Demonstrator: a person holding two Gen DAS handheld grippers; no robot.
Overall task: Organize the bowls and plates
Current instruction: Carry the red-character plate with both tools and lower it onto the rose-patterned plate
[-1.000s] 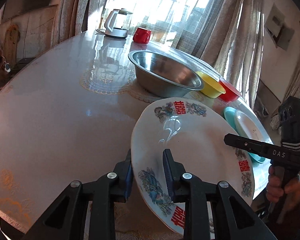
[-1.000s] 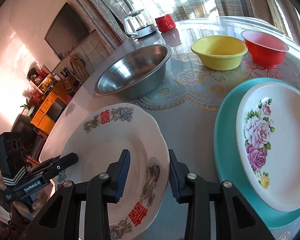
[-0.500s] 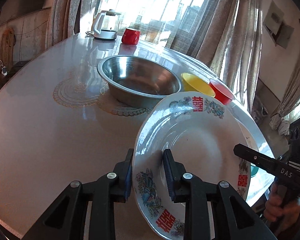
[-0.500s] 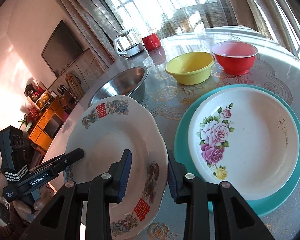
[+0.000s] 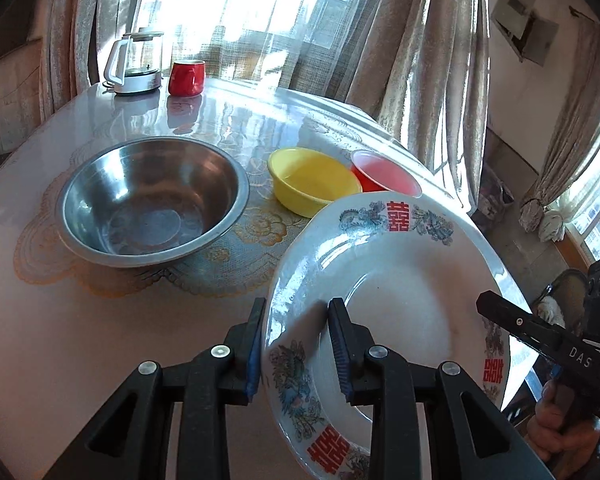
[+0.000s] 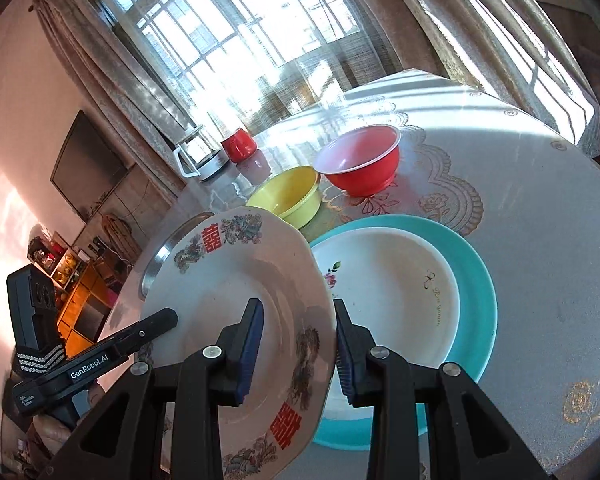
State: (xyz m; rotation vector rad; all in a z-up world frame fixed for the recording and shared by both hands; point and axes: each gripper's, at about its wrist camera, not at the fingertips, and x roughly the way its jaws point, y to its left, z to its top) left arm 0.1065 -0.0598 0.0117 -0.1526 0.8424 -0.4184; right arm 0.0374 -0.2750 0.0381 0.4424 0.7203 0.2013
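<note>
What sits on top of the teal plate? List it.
On the teal plate lies a white plate with a rose print, nested inside its rim. The raised dragon plate covers the white plate's left edge, so that part cannot be checked.

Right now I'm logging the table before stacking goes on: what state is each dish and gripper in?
Dragon plate: lifted, tilted, gripped on both rims.
Left gripper: shut on its rim.
Right gripper: shut on the opposite rim.
Rose plate: stacked on teal plate.
Steel bowl, yellow bowl, red bowl: upright, empty.
</note>
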